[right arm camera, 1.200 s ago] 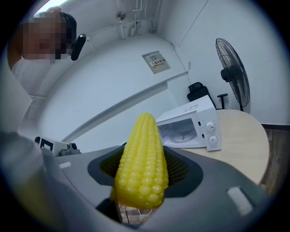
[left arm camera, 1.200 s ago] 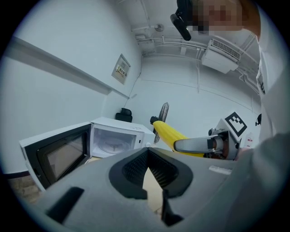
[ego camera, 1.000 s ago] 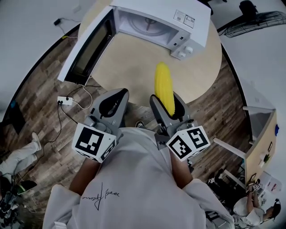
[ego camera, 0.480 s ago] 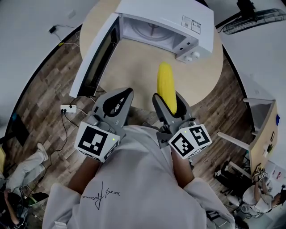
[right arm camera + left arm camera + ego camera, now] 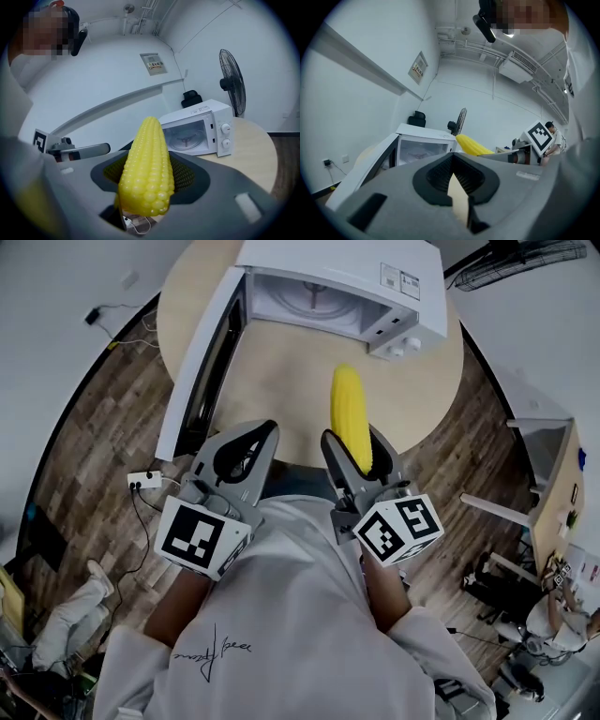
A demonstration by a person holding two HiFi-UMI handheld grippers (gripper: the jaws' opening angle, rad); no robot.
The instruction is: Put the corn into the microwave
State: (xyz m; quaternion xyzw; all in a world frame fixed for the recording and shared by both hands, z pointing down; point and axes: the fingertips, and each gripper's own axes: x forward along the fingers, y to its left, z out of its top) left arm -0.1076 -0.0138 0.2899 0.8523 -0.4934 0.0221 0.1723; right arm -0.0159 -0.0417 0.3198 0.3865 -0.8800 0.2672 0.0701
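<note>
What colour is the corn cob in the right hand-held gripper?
Bright yellow. The corn cob shows best in the right gripper view.

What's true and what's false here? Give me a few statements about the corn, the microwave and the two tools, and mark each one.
1. The corn is clamped in the right tool. True.
2. The microwave has its door shut. False: the door stands swung wide open, at the left in the head view.
3. The corn lies inside the microwave. False: it is in the right tool over the near part of the table, short of the oven.
4. The left tool holds nothing. True.
5. The microwave stands on a round wooden table. True.
</note>
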